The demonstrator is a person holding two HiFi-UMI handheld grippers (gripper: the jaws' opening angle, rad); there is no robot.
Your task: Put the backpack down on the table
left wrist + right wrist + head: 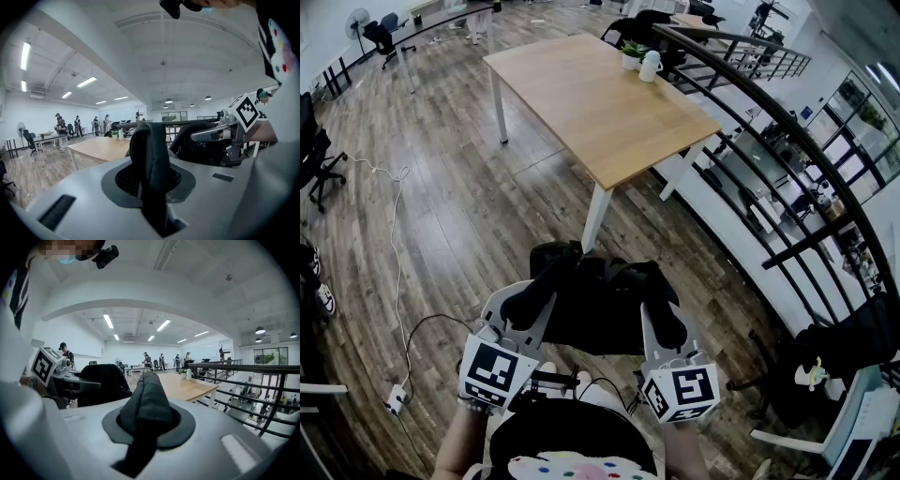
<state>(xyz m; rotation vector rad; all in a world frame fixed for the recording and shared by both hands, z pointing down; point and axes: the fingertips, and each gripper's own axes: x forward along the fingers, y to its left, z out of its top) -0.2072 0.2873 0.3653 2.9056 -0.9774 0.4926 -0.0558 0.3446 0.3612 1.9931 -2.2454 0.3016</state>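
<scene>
A black backpack (598, 302) hangs in the air between my two grippers, in front of the wooden table (600, 103) and short of its near corner. My left gripper (528, 302) is shut on a black shoulder strap (149, 159) that stands up between its jaws. My right gripper (667, 323) is shut on the other black strap (146, 406). In the left gripper view the bag's body (201, 143) and the right gripper show to the right. In the right gripper view the bag (101, 383) shows at the left.
A small potted plant (631, 53) and a white bottle (650, 66) stand at the table's far end. A black railing (769, 159) runs along the right over a lower floor. A white cable (394, 234) lies on the wooden floor at left. Office chairs (314, 155) stand far left.
</scene>
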